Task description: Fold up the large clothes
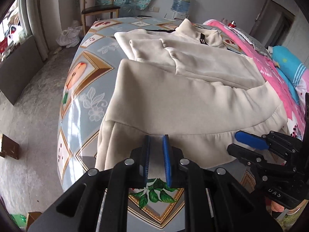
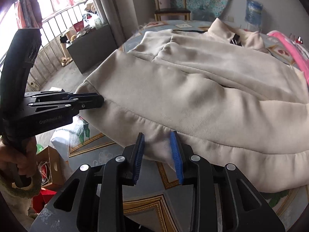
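Note:
A large cream jacket (image 1: 189,89) lies spread on the table (image 1: 81,89), collar at the far end and a sleeve folded across its front. My left gripper (image 1: 156,137) is shut on the near hem, with cream fabric pinched between its blue pads. From the right wrist view the left gripper (image 2: 101,101) sits at the hem's left corner of the jacket (image 2: 202,81). My right gripper (image 2: 157,135) holds a bunched fold of the hem further right, near the table's front edge (image 2: 108,154). In the left wrist view the right gripper (image 1: 234,141) bites the hem at the right.
A wooden chair (image 1: 100,9) and a blue water bottle (image 1: 181,0) stand beyond the table. Pink bedding (image 1: 270,67) borders the jacket on the right. On the floor to the left are a dark cabinet (image 1: 19,67) and a cardboard box (image 2: 50,162).

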A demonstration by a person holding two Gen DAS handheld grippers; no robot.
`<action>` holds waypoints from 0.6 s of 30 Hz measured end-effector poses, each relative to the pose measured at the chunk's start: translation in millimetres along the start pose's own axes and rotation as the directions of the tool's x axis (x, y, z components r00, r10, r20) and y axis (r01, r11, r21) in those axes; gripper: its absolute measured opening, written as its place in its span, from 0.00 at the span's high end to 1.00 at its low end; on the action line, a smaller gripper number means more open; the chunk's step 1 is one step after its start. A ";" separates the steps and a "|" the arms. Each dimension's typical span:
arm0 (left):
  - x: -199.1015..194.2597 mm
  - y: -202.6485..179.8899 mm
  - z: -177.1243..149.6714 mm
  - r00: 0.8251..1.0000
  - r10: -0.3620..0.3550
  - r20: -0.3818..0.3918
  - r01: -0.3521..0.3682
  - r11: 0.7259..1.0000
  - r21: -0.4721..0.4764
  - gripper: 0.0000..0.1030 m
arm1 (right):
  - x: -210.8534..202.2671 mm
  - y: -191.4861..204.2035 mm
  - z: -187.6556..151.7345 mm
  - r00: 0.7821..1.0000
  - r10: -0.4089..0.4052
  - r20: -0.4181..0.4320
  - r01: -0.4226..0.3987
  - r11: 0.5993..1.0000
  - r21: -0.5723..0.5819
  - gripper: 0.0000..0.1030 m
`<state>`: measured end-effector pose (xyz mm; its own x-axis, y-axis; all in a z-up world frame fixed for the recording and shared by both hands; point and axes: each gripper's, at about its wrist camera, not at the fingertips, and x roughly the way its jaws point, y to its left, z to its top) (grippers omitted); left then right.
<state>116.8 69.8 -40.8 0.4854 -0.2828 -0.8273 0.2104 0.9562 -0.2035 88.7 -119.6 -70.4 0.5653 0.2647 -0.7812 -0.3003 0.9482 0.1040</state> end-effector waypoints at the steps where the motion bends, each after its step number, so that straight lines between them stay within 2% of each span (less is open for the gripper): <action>1: -2.6 2.3 -0.7 1.000 -0.010 0.006 0.010 1.000 -0.008 0.87 | -4.9 0.2 1.9 1.000 0.015 0.007 -0.015 1.000 0.010 0.72; 6: -9.3 8.1 -4.4 1.000 0.002 0.027 -0.001 1.000 -0.008 0.87 | -29.3 18.4 14.4 0.992 0.076 0.104 -0.071 0.996 -0.048 0.72; 9: -12.9 12.7 -4.2 0.999 0.002 0.039 0.000 0.999 -0.034 0.87 | -12.9 26.2 19.7 0.994 0.078 0.082 -0.072 0.995 -0.070 0.72; 12: -20.9 14.0 -3.8 0.998 0.017 0.067 -0.015 0.999 -0.032 0.87 | 21.3 22.7 15.9 0.998 0.066 -0.025 -0.067 0.997 -0.047 0.72; 13: -22.2 15.4 -3.9 0.997 0.023 0.069 -0.021 0.999 -0.029 0.87 | 17.5 23.1 14.7 0.998 0.070 0.003 -0.070 0.996 -0.049 0.72; 15: -22.0 19.0 -4.7 0.997 0.038 0.063 -0.036 0.999 -0.029 0.87 | 11.1 25.1 17.2 0.997 0.075 -0.009 -0.075 0.996 -0.042 0.71; 18: -20.5 25.4 -6.8 0.998 0.039 0.051 -0.036 0.998 -0.053 0.87 | -4.0 36.2 21.9 0.991 0.126 0.052 -0.122 0.990 -0.075 0.70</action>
<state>106.4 100.5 -32.6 0.5360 -0.2490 -0.8067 0.1472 0.9684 -0.2011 92.4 -82.5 -50.1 0.5621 0.3907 -0.7290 -0.4238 0.8929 0.1518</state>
